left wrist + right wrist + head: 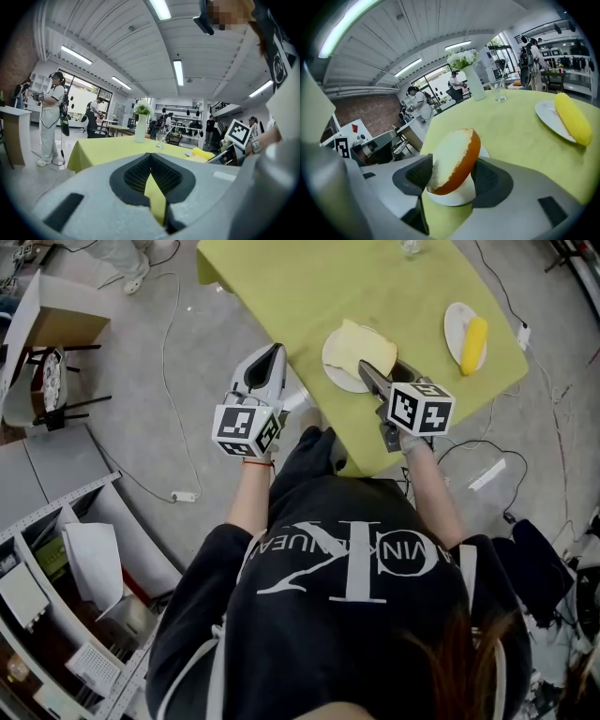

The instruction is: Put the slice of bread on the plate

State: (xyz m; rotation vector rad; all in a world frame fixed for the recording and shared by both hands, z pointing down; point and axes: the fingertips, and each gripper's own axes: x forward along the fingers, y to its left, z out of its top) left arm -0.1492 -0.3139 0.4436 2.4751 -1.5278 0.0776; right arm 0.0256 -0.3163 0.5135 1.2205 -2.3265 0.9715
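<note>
Right gripper [451, 172]: jaws are standing released around slice of bread [457, 157], which is leaning on plate [457, 198] | left gripper [150, 157]: is hovering clenched, empty.

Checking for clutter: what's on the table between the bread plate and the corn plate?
Only bare tablecloth lies between the bread plate and the corn plate, seen in the head view.

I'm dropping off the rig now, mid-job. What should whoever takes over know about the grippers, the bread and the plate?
Left gripper: jaws together, empty, beside the table, over the floor.
Right gripper: jaws apart, the slice of bread leaning tilted between them.
The bread's lower edge appears to rest on the white plate.
Done: bread brought to the plate.
Left: back the right gripper away; the slice should then settle flat. Check it lies fully on the plate.
</note>
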